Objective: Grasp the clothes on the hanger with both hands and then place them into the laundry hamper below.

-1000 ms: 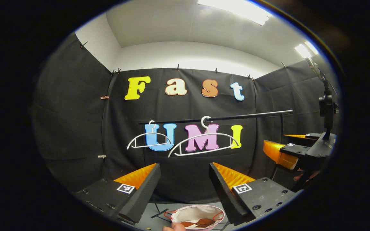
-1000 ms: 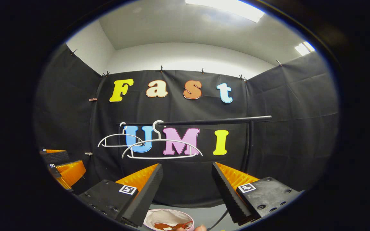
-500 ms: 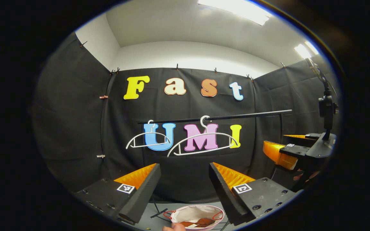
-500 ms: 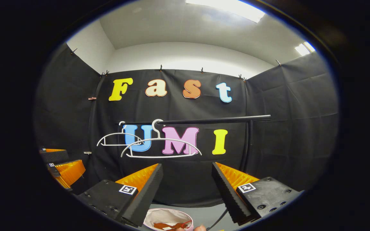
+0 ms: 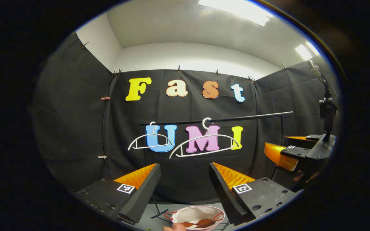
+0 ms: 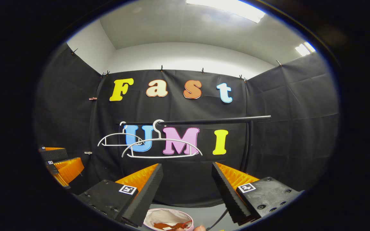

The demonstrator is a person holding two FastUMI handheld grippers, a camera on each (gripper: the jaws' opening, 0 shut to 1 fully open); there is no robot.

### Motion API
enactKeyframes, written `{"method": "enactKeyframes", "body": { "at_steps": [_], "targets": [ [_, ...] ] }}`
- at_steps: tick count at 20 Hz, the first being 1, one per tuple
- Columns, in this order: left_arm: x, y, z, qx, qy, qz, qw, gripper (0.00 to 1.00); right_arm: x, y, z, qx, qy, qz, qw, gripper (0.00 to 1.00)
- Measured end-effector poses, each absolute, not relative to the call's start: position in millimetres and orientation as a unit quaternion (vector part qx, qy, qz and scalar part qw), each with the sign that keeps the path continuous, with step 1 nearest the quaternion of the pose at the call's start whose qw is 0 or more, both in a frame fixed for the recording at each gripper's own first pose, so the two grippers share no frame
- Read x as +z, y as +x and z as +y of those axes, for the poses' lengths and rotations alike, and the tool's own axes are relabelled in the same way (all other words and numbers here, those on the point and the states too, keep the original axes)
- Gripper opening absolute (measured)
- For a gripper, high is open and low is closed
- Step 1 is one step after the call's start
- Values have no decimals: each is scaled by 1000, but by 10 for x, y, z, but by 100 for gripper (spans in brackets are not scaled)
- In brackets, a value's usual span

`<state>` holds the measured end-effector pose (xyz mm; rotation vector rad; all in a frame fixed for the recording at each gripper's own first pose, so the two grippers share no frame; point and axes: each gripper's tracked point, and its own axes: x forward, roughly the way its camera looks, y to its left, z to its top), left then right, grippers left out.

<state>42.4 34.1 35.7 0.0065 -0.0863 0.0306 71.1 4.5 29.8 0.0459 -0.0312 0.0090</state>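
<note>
Two white hangers hang bare on one black rail (image 5: 249,116) before the black cloth wall: the smaller hanger (image 5: 149,141) at the rail's left end, the larger hanger (image 5: 204,142) just to its right, the two apart in the left gripper view and overlapping in the right gripper view. The rail's right stretch carries nothing as far as its upright post (image 6: 246,144). Below, one white laundry hamper (image 5: 198,215) with red trim stands on the grey floor, and a brown-orange garment (image 5: 201,222) lies inside it. A fingertip (image 5: 173,227) shows at the bottom edge, just left of the hamper. The left gripper (image 5: 185,183) stands with its fingers spread wide, nothing between them. The right gripper (image 6: 187,184) is likewise wide apart and holds nothing; it appears at the right edge of the left gripper view, near the post. Open space lies between both grippers and the hangers.
</note>
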Motion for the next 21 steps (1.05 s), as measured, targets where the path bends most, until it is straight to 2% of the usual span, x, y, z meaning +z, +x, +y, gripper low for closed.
{"method": "enactKeyframes", "body": {
  "at_steps": [21],
  "targets": [
    [355,439,382,11,4,-42,999,95,327,722,96,6,13,-20,1000,98]
  ]
}}
